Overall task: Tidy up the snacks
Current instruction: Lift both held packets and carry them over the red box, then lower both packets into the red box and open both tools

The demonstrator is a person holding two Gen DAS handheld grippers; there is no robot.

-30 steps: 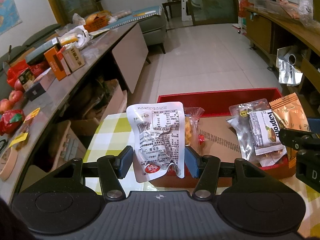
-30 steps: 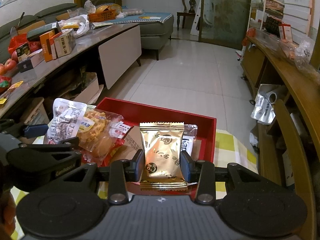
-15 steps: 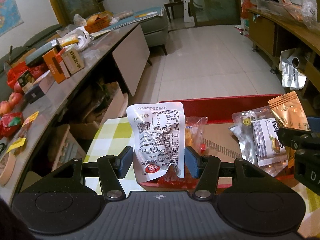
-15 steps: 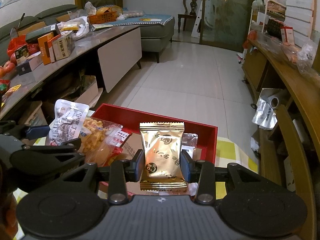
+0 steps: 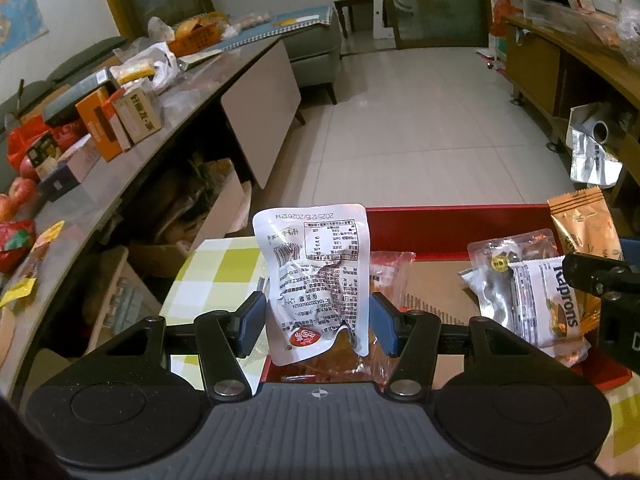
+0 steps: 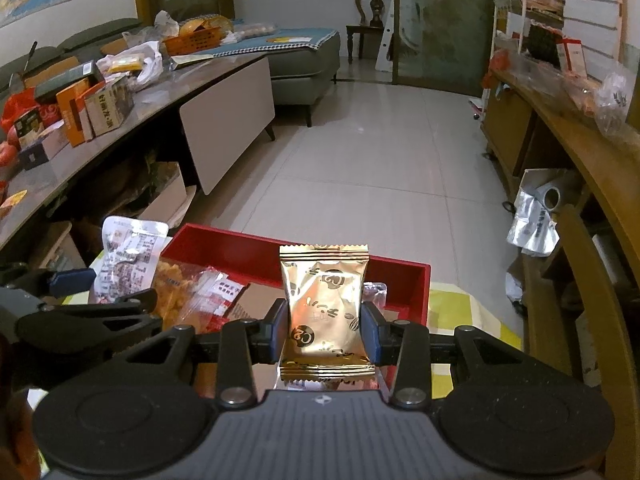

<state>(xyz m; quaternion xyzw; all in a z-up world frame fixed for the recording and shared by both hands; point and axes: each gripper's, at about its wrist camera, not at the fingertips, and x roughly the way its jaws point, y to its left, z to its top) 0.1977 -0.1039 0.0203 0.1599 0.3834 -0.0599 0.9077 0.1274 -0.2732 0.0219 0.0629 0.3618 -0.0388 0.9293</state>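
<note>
The left gripper (image 5: 318, 318) clamped a white printed foil pouch (image 5: 316, 276); the right gripper (image 6: 325, 332) clamped a gold foil packet (image 6: 324, 312). Both packets were upright above the red tray (image 6: 240, 246).

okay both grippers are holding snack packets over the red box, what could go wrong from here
1. The left gripper pinches only the crumpled lower part of the white packet; it could slip out.
2. That packet hangs at the red box left wall, so it may land on the checked cloth.
3. The right gripper sits close; the two could bump.
</note>
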